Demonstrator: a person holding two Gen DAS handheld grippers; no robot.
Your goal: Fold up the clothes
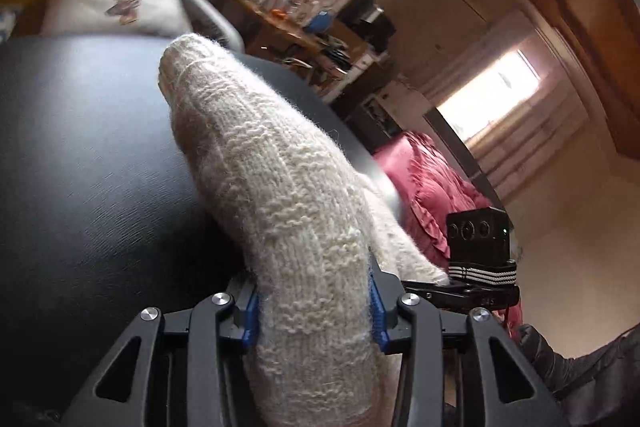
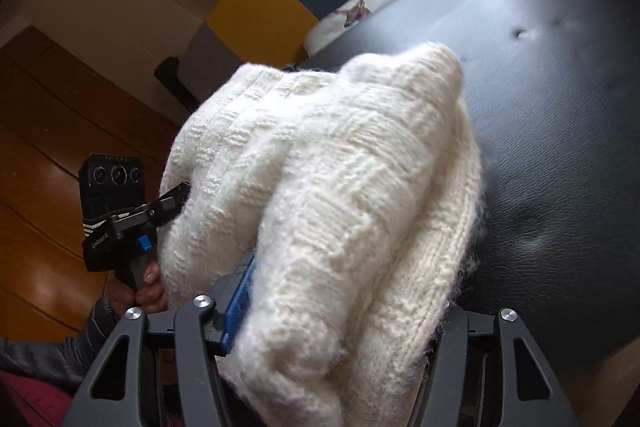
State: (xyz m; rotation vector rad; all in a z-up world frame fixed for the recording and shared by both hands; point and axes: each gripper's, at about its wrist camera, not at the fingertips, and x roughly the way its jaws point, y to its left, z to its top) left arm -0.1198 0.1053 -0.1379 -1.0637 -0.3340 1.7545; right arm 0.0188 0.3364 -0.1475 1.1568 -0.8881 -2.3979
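A cream knitted sweater (image 1: 280, 195) is bunched up over a black leather surface (image 1: 80, 147). My left gripper (image 1: 314, 311) is shut on a thick roll of it, with the blue pads (image 1: 250, 319) pressing both sides. In the right wrist view the sweater (image 2: 340, 167) fills the middle, and my right gripper (image 2: 340, 323) is shut on its near fold. Only the left blue pad (image 2: 240, 303) shows; wool hides the other finger. Each gripper appears in the other's view, at the sweater's edge: right gripper (image 1: 436, 285), left gripper (image 2: 176, 199), held by a hand (image 2: 148, 287).
The black leather surface (image 2: 560, 107) runs on to the right. A pink ruffled cloth (image 1: 432, 187) lies below its edge. A cluttered wooden shelf (image 1: 296, 27) and a printed cushion (image 1: 112, 11) stand behind. A yellow and blue chair (image 2: 272, 11) stands on the wooden floor (image 2: 40, 187).
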